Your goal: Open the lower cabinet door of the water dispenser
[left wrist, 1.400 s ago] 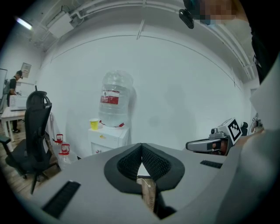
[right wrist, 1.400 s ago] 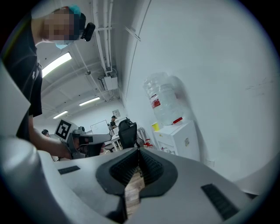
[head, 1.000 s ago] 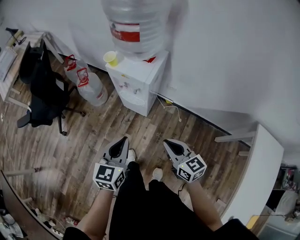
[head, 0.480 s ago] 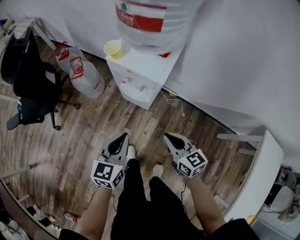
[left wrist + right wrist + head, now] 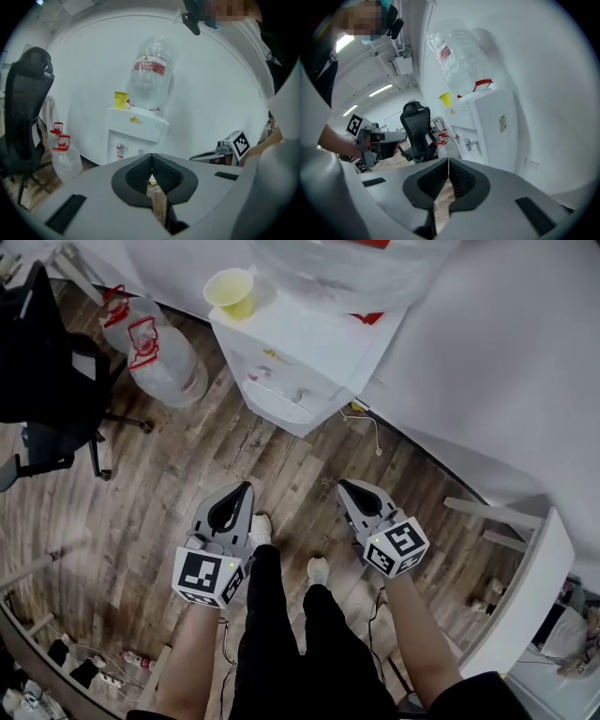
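Note:
The white water dispenser [image 5: 300,352] stands against the wall with a large clear bottle [image 5: 356,263] on top and a yellow cup [image 5: 232,292] beside it. Its lower cabinet door is hidden behind my jaws in the left gripper view, where only its tap panel [image 5: 131,145] shows. In the head view my left gripper [image 5: 242,491] and right gripper [image 5: 345,488] hang side by side above the wooden floor, well short of the dispenser. Both are shut and hold nothing. The right gripper view shows the dispenser's side [image 5: 497,126].
Two clear water jugs with red handles [image 5: 155,352] stand left of the dispenser. A black office chair [image 5: 47,371] is further left. A white cable [image 5: 370,432] lies on the floor at the dispenser's right. A white table [image 5: 525,587] stands at the right.
Both grippers have sunk lower and come nearer the dispenser, which now fills more of the head view's top. Both stay shut.

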Available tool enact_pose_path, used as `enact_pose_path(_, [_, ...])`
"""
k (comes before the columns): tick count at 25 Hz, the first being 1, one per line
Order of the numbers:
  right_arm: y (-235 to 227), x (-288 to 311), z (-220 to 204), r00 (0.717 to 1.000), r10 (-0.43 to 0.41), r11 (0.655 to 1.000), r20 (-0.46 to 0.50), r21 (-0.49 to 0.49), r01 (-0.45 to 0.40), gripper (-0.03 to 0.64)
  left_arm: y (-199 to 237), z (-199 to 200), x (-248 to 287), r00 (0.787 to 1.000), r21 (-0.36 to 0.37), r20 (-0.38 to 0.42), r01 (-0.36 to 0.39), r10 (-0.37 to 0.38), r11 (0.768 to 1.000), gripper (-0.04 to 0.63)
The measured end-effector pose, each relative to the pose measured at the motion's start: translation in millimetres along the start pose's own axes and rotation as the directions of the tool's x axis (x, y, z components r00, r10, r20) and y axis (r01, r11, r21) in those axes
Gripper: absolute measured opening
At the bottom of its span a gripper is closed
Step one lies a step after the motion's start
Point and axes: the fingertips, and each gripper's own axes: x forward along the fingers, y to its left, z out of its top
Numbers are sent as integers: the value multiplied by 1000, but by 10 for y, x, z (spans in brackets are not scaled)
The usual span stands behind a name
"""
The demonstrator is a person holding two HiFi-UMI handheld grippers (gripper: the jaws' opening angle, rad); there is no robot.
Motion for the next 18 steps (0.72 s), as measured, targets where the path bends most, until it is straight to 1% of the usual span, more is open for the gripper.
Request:
enact_pose_path(4, [-235,271,-237,1000,6,1000,-1,-22,-6,23,237,-269,199,1000,1,15,-22,22,1000,14])
enact_pose_path(11, [-611,612,-787,1000,18,998,1,-62,-18,25,621,-798,613,998,21,45,-53,52,998,14])
enact_pose_path(15, [-833,839,-1098,1000,19,996,23,-83,-17,25,787,-1102,882,997,47,63,-41,38,998,14])
enact_pose_path(18, [-1008,1026,-1334,999,13,996,43,-92,-9,25,864,-1322,1064,996,42,84,-32,29,999,14])
